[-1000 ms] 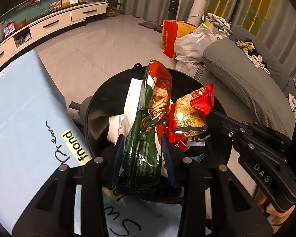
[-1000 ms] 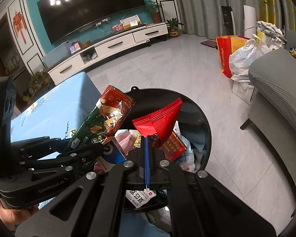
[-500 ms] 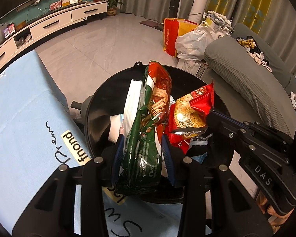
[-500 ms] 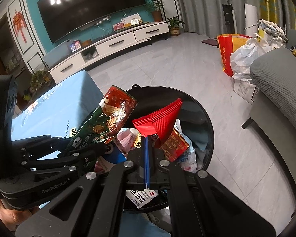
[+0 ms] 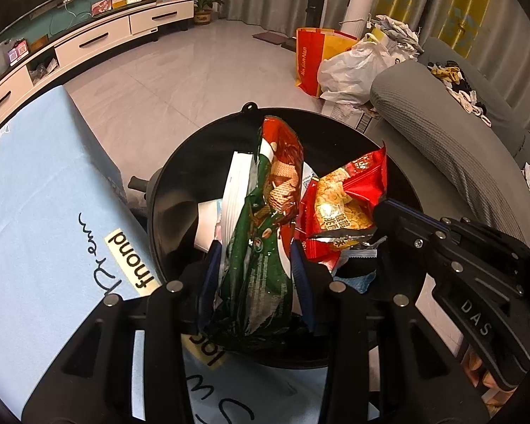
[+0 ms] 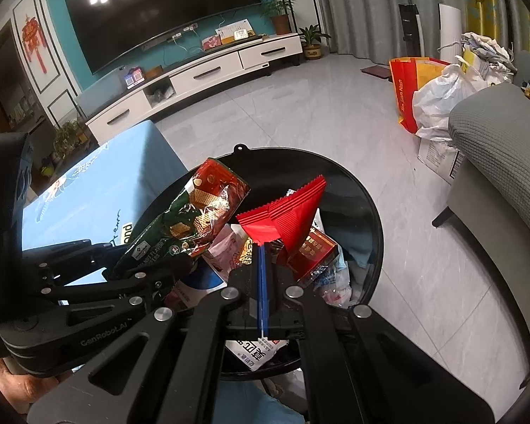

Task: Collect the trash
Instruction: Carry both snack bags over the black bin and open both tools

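Over the black bin point(image 5: 180, 190), left gripper point(image 5: 254, 282) clamps green wrapper point(image 5: 258, 247), right gripper point(image 6: 261, 282) red wrapper point(image 6: 286, 219).

I read "DAS" on the right gripper point(image 5: 378, 219) where it shows in the left wrist view, and "GenRobot.AI" on the left gripper point(image 6: 180, 265) in the right wrist view. The blue tablecloth point(image 5: 35, 212) carries a yellow label reading "thond", seen upside down. The red and yellow shopping bag point(image 5: 309, 60) says "Jin Jian Nan", and the green wafer packet point(image 6: 190, 226) shows "FLAVOR".
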`<action>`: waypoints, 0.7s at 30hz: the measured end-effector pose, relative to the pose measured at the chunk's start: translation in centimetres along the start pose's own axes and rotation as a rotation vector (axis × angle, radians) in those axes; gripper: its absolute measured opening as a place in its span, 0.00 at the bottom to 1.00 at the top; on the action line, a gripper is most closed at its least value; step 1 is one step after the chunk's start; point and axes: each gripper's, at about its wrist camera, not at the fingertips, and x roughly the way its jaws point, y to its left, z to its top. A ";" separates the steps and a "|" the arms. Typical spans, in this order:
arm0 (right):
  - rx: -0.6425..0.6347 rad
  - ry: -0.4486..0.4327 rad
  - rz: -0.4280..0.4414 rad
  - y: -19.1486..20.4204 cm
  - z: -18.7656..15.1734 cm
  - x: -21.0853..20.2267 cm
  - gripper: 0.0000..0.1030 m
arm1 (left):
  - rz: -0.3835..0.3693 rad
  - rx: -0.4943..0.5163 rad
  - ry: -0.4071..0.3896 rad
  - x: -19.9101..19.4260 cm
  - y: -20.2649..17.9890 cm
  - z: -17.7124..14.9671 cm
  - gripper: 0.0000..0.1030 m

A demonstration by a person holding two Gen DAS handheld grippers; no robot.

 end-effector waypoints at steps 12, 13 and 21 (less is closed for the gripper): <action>-0.004 0.028 0.001 -0.3 -0.1 0.9 0.01 | 0.038 0.025 0.003 0.5 -0.8 -0.2 0.40; -0.004 0.030 0.001 -0.4 0.0 0.9 0.01 | 0.040 0.026 0.003 0.5 -0.8 -0.1 0.40; -0.002 0.041 -0.004 -0.5 -0.1 1.1 0.01 | 0.053 0.029 0.008 0.8 -0.9 -0.1 0.41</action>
